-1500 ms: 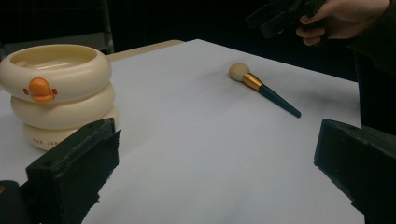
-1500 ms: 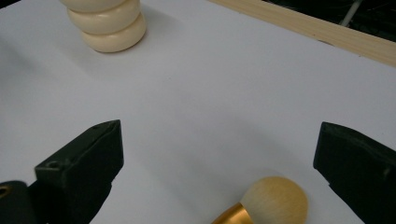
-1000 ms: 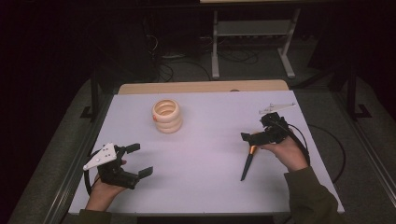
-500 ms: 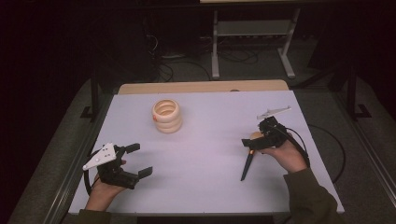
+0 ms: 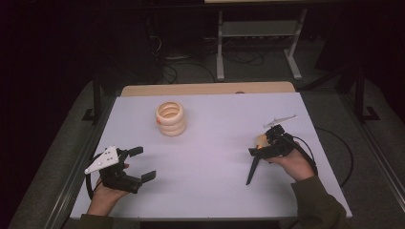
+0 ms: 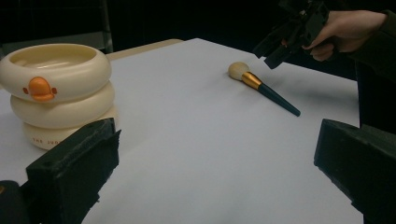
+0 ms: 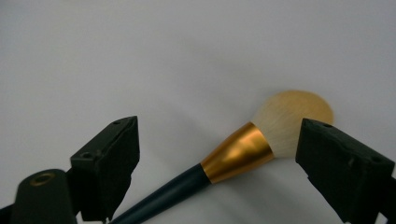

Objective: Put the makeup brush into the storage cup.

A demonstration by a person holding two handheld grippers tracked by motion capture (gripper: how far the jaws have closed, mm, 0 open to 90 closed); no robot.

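Here the right gripper (image 7: 217, 163) hovers over the brush (image 7: 243, 151), jaws just narrowing around its gold ferrule but gripping nothing, lined up to pinch it.

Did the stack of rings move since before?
No. The stack of rings sits in the same spot near the table's far wooden edge, left of the middle, just as in the earlier high view.

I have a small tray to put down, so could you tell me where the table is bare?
The widest bare patch lies mid-table, between the stacked rings, the left tongs and the makeup brush. It is crowded only around the brush, under the right tongs.
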